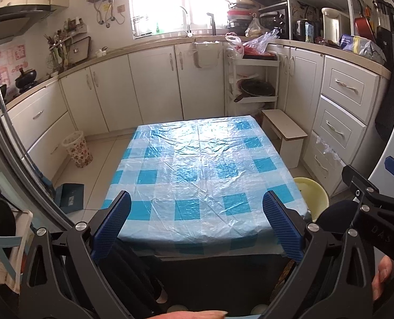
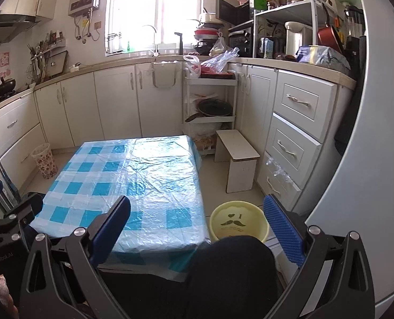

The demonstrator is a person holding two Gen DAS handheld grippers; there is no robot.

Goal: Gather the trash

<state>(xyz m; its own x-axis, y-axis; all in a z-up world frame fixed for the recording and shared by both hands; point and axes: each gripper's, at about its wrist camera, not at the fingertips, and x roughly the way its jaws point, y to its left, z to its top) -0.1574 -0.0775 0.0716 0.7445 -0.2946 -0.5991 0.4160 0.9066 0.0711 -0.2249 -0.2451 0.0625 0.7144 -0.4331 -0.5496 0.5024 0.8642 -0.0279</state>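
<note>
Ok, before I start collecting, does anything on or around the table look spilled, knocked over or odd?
Nothing spilled or toppled. The plastic tablecloth is wrinkled but bare, with no trash on it. The yellow bucket and the patterned wastebasket stand upright on the floor. Both tongs are open and empty.

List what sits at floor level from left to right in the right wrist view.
Floral wastebasket → table with checked cloth → yellow bucket → white stool → drawer unit.

Table (image 1: 202, 164) top open; yellow bucket (image 2: 238, 222), stool (image 2: 237, 156) crowd right side, gap seemingly narrow.
</note>
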